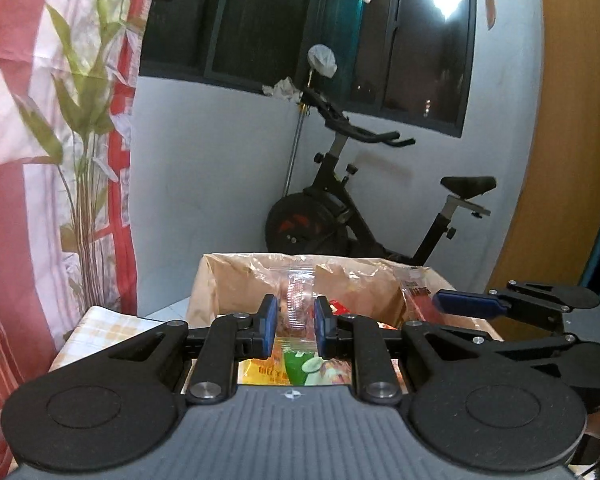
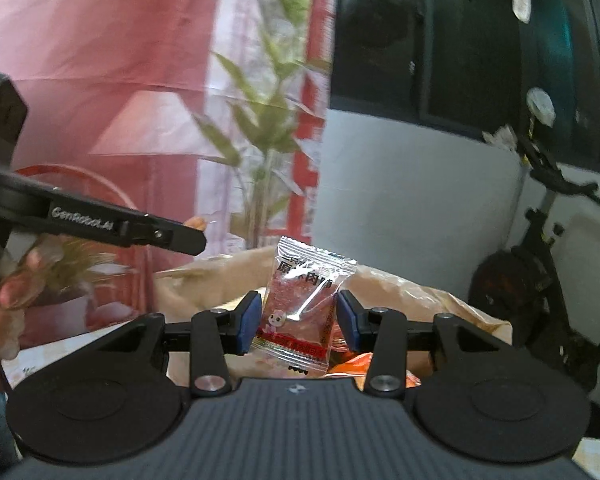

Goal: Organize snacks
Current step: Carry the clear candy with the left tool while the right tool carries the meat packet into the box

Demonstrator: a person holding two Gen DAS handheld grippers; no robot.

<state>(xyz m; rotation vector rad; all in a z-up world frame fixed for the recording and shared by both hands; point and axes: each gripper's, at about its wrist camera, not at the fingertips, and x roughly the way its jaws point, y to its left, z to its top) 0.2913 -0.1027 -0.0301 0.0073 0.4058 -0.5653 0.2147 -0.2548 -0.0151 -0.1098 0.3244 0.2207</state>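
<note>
The left tongs (image 1: 295,326) sit nearest the lens in the left wrist view, above a ribbed grey housing. Their blue pads (image 1: 269,326) stand at their narrowest setting, with a clear snack packet (image 1: 296,300) seen in the gap between them; whether the pads press on it cannot be told from this view. The right tongs (image 2: 297,322) are closed on a clear snack sachet (image 2: 304,308) with black characters on its face and a red band along its lower edge. The sachet stands roughly upright, tilted a little, and both blue pads bear on its sides.

Background items, largest first:

- A red and white curtain (image 1: 40,120) with a green leaf print fills the left side.
- A dark window (image 1: 340,32) runs across the top above a pale wall.
- A black exercise bike (image 1: 360,208) stands in the corner against the wall.
- A brown cardboard box (image 1: 228,284), open at the top, lies directly beyond the left tongs. It holds several wrapped snacks, among them a yellow and green packet (image 1: 296,366).
- The box rests on a tabletop (image 1: 100,332) with a pale checked cover.
- A person's hand (image 2: 8,292) grips the left tool's handle at the left edge of the right wrist view.
</note>
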